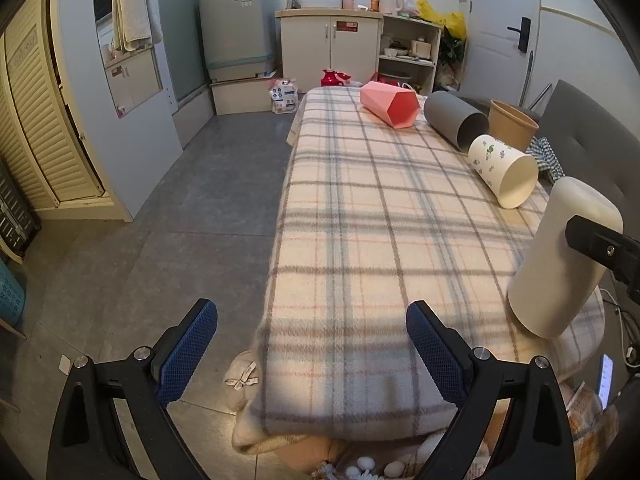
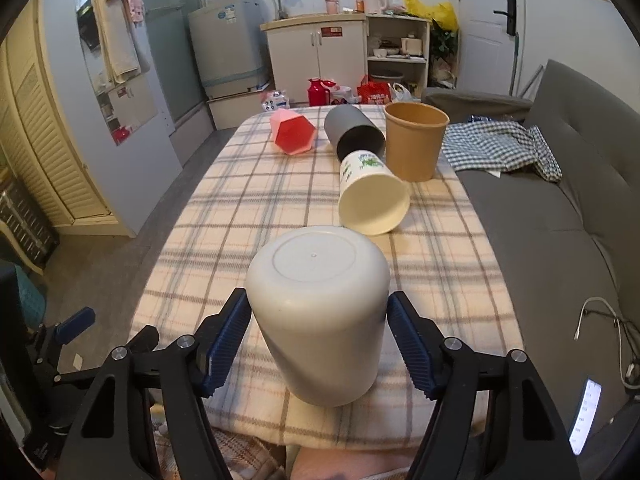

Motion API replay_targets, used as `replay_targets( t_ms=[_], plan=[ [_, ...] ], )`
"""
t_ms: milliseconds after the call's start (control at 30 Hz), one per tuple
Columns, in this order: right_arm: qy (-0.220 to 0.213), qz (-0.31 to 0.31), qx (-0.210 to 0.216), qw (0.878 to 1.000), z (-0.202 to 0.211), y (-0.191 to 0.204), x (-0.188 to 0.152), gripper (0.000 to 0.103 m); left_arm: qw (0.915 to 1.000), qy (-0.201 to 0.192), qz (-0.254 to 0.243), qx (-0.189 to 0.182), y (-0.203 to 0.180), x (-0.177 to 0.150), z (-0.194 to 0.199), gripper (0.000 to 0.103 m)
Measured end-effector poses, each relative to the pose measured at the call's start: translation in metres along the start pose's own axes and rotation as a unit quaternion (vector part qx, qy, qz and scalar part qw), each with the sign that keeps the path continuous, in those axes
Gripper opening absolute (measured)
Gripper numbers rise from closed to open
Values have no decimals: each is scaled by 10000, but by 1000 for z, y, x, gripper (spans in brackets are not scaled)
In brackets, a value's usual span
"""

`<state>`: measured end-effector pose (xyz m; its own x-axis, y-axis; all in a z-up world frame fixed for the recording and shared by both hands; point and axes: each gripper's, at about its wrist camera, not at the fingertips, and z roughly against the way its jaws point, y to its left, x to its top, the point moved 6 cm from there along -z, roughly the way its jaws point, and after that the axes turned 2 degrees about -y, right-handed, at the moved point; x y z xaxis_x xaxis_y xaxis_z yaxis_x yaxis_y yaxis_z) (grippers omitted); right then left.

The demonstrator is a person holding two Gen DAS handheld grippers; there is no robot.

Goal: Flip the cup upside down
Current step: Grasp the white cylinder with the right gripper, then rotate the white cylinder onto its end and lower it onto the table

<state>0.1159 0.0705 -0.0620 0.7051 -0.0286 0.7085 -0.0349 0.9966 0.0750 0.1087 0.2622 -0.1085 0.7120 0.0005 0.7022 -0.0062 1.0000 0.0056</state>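
Where right tool (image 2: 318, 334) spreads, white cup (image 2: 320, 320) inverted between fingers (image 2: 228, 336)

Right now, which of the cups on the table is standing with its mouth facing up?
The brown paper cup at the far end. The pink, grey and flower-printed cups lie on their sides, and the white one is bottom-up.

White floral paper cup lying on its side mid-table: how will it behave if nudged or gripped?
The floral paper cup lies on its side, so a nudge would probably roll it, likely in an arc given its taper. It looks thin-walled and empty, so probably light and easy to crush near the open rim. The plaid blanket under it may damp the roll.
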Motion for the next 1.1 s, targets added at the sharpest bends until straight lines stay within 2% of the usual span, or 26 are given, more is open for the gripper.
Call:
replay_targets(
  t_ms=[267, 633, 800, 1100],
  plan=[
    [-221, 30, 268, 9994, -10, 6, 26, 70, 9997, -233, 15, 6, -3, 32, -8, 98],
    [-398, 184, 606, 9972, -63, 22, 65, 70, 9996, -217, 152, 112, 3, 58, -39, 98],
    [-234, 203, 647, 9974, -84, 22, 61, 70, 9997, -138, 176, 97, 2, 57, -51, 98],
    [-250, 412, 656, 9967, -77, 24, 45, 70, 9998, 52, 186, 79, -2, 47, -58, 98]
  ],
)
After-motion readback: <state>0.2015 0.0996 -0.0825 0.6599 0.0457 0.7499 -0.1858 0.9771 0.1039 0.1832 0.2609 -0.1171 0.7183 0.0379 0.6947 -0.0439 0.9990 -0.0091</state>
